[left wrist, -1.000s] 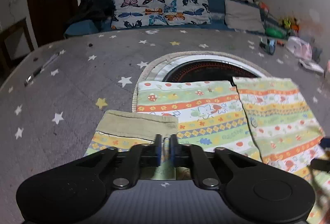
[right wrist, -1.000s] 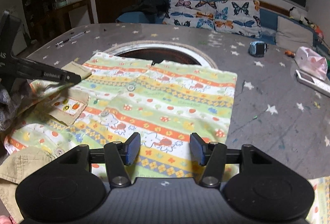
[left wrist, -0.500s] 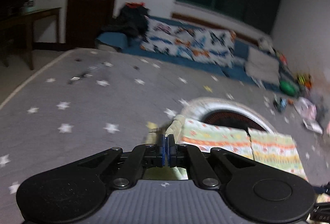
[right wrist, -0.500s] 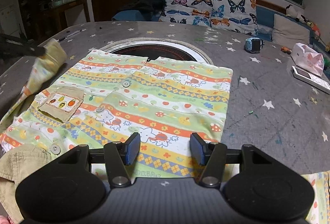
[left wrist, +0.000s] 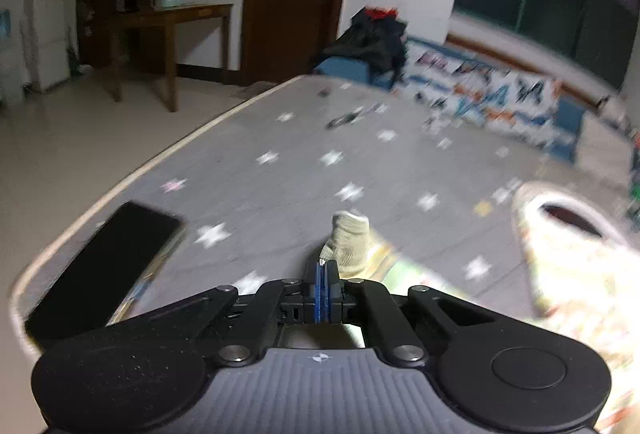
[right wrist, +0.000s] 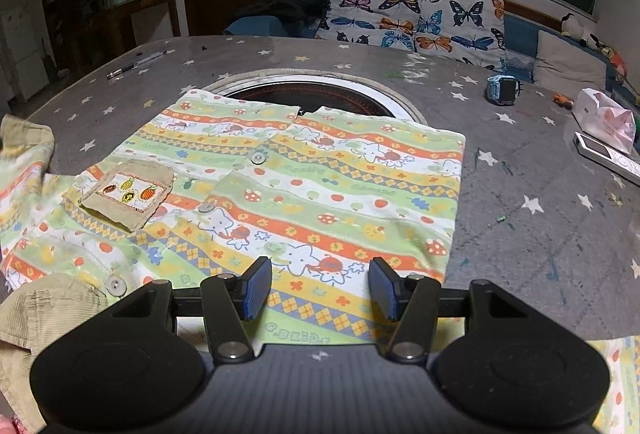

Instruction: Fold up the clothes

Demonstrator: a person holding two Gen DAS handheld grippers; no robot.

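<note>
A grey star-patterned table (right wrist: 540, 154) carries a striped, cartoon-printed shirt (right wrist: 320, 194), spread flat from the round opening (right wrist: 320, 94) at the table's middle to its near edge. The left gripper (left wrist: 321, 280) is clamped on the shirt's tan sleeve cuff (left wrist: 350, 238), held above the table's left side near a black phone (left wrist: 104, 266) at the left edge. The right gripper (right wrist: 320, 286) hovers with its jaws apart over the hem, holding nothing.
</note>
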